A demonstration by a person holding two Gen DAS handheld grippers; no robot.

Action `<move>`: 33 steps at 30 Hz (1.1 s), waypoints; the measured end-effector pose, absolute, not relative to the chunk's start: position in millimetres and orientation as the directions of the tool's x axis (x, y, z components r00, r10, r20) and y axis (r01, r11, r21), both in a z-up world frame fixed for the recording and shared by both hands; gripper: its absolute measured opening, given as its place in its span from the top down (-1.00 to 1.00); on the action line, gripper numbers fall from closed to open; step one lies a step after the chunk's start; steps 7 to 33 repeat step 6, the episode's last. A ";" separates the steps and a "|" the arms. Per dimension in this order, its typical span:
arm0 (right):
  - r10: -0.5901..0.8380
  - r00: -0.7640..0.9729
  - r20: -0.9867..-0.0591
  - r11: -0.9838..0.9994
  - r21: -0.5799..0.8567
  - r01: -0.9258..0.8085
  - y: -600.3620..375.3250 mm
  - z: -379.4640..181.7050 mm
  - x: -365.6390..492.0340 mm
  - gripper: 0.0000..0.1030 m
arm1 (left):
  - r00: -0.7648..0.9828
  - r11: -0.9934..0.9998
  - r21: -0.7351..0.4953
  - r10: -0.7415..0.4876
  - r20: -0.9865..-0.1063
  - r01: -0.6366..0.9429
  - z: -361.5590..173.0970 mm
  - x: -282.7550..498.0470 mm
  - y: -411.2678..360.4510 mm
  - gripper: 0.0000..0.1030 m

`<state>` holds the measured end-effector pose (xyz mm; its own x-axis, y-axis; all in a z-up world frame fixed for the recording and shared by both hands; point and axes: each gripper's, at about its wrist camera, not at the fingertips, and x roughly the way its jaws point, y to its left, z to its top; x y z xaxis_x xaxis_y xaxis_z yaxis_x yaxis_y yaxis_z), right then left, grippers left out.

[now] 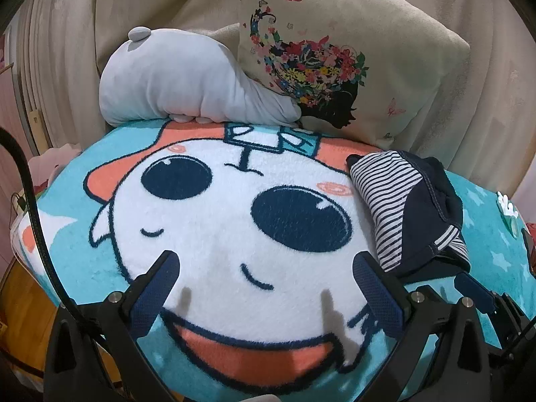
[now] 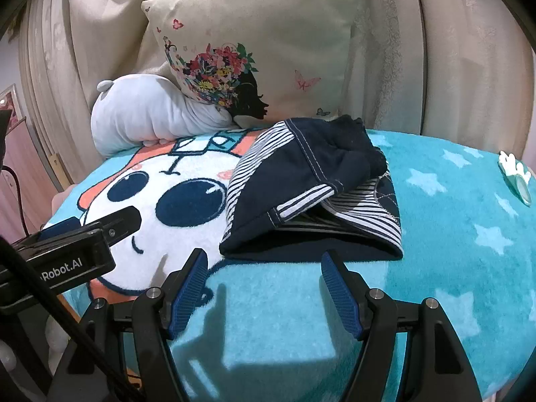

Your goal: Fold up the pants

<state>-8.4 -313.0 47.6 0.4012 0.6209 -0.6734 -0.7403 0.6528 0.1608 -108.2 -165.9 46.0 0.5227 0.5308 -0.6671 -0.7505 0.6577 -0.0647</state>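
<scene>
Right wrist view shows the pants already folded into a compact navy and striped bundle on the blanket, so I judge the folding nearly finished. My right gripper and left gripper both gape, holding nothing.
</scene>
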 end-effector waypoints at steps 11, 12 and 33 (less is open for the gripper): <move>0.620 0.383 -0.684 0.648 0.172 -0.742 -312.5 42.6 -6.9 -0.44 | 0.545 0.680 -0.084 0.500 -0.673 -0.728 45.4 -107.2 -169.6 -0.99; 0.620 0.383 -0.684 0.648 0.172 -0.742 -312.5 42.6 -6.9 -0.44 | 0.545 0.680 -0.084 0.500 -0.673 -0.728 45.4 -107.2 -169.6 -0.99; 0.620 0.383 -0.684 0.648 0.172 -0.742 -312.5 42.6 -6.9 -0.44 | 0.545 0.680 -0.084 0.500 -0.673 -0.728 45.4 -107.2 -169.6 -0.99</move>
